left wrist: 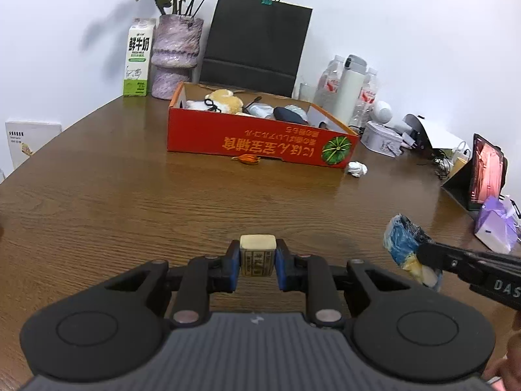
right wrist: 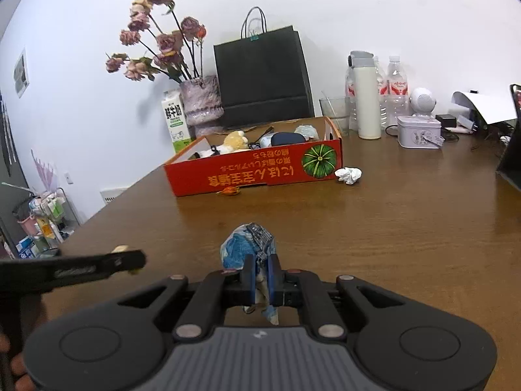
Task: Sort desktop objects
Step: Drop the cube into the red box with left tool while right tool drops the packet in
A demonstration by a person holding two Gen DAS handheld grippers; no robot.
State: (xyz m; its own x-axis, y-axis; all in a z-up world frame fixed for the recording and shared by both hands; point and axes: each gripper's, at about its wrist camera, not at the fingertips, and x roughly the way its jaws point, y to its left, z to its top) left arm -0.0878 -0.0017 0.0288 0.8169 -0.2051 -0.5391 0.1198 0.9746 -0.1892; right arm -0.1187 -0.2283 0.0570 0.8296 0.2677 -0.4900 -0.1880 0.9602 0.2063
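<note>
My left gripper point(left wrist: 258, 254) is shut on a small beige eraser point(left wrist: 258, 245) with a printed sleeve, held above the wooden table point(left wrist: 130, 195). My right gripper point(right wrist: 260, 265) is shut on a crumpled blue wrapper point(right wrist: 242, 247); the wrapper also shows in the left wrist view point(left wrist: 402, 241). A red cardboard box point(left wrist: 254, 140) with a plush toy and several other items stands ahead; it also shows in the right wrist view point(right wrist: 257, 169). A crumpled white paper ball point(left wrist: 357, 168) and a small orange object point(left wrist: 249, 159) lie in front of the box.
A milk carton point(left wrist: 137, 58), a vase of dried flowers point(left wrist: 176, 58) and a black paper bag point(left wrist: 257, 42) stand behind the box. Bottles point(left wrist: 350, 88), a tin point(left wrist: 381, 137), a tablet point(left wrist: 485, 176) and a purple tissue pack point(left wrist: 496, 224) crowd the right side.
</note>
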